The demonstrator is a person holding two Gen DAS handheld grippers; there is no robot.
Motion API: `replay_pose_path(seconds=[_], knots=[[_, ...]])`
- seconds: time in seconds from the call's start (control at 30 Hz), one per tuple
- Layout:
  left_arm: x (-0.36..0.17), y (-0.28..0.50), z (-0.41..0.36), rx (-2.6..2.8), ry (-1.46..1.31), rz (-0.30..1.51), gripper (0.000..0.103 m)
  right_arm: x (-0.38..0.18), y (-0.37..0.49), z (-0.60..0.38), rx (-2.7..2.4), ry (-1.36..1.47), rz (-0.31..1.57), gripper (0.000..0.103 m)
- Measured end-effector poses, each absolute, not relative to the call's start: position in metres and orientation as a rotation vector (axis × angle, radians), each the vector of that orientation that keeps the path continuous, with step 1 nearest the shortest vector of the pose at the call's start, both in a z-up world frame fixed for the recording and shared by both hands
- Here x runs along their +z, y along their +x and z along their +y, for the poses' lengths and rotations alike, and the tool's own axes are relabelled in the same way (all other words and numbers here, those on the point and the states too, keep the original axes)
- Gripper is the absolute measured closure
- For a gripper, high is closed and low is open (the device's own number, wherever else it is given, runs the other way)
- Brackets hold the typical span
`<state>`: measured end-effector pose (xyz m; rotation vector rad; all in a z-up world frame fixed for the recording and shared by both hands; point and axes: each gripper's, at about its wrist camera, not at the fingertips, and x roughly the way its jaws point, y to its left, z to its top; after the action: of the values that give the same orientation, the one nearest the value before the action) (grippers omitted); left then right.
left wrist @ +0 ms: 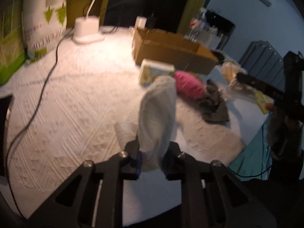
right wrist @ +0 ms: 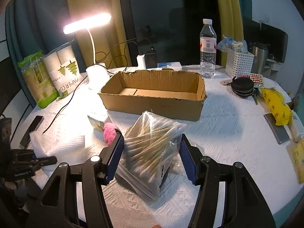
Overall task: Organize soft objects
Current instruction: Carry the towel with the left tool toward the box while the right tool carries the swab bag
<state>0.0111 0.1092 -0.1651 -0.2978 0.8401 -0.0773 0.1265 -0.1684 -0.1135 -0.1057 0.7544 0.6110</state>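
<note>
Sock [left wrist: 157,112], pale and limp, stood up between the left gripper [left wrist: 152,152] fingers, pinched near its base and lifted off the table [left wrist: 76,95]. The right gripper [right wrist: 150,155] had its fingers spread wide around a bag of swabs [right wrist: 152,148], not touching it. Carrying seemed the step in hand; next, the sock wanted moving ahead and right of the fingers, over the box [right wrist: 155,98].

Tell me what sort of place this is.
Probably a home desk by a window: a lit desk lamp, yellow curtains, and a water bottle with household clutter on a white cloth.
</note>
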Motion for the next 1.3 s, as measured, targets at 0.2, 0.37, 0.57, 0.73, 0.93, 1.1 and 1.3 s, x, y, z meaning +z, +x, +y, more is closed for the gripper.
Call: replay_pose_path(seconds=[0.2,0.37,0.57,0.73,0.93,1.1,1.3], knots=[[-0.134,0.009,0.11,-0.104,-0.258,0.695,0.084,-0.11,0.126,-0.169,0.625,-0.097,0.742,0.042],[-0.155,0.028,0.118,-0.007,-0.259,0.78,0.079,-0.111,0.127,-0.171,0.629,-0.089,0.746,0.042],[-0.148,0.012,0.123,-0.002,-0.278,0.717,0.086,-0.115,0.133,-0.176,0.616,-0.073,0.76,0.042],[-0.122,0.001,0.127,0.018,-0.279,0.621,0.089,-0.112,0.134,-0.173,0.636,-0.075,0.749,0.042],[-0.094,0.008,0.124,-0.002,-0.254,0.565,0.09,-0.102,0.138,-0.174,0.648,-0.067,0.723,0.042],[-0.074,0.018,0.119,-0.022,-0.235,0.522,0.09,-0.092,0.144,-0.178,0.646,-0.062,0.7,0.042],[-0.046,0.038,0.112,-0.061,-0.207,0.464,0.09,-0.081,0.155,-0.184,0.64,-0.049,0.675,0.042]])
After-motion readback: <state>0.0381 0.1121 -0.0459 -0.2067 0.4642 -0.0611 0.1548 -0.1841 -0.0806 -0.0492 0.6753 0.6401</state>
